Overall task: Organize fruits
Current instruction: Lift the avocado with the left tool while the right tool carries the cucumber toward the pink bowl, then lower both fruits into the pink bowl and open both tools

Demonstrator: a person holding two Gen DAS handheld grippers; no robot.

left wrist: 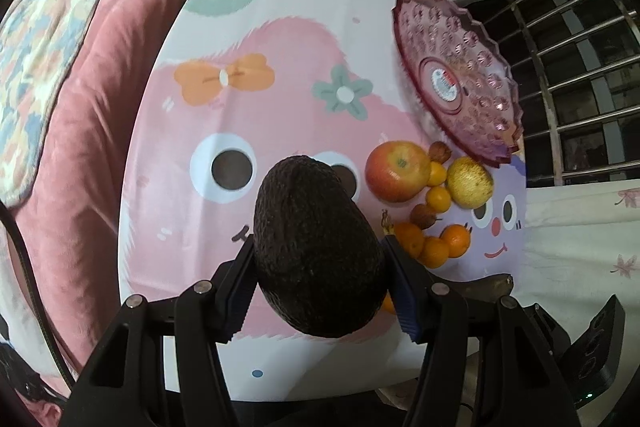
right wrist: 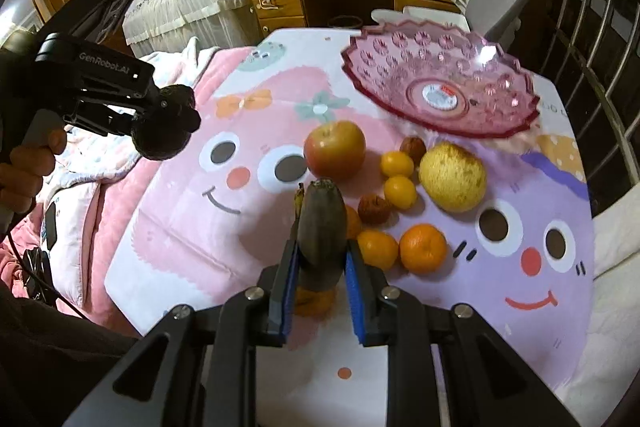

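Left claw (left wrist: 320, 291) clamped on dark pebbly avocado (left wrist: 316, 251), right claw (right wrist: 320, 259) pinched narrow on blackened overripe banana (right wrist: 322, 227), both raised over cartoon-printed worktop (right wrist: 200, 227). Beyond, loose oranges (right wrist: 423, 248), empty pink glass dish (right wrist: 440, 83). Risk: soft banana squashing or slipping, avocado rolling free.

avocado (left wrist: 318, 247): dark, lifted | banana (right wrist: 322, 231): blackened, lifted | apple (right wrist: 335, 149): on cloth
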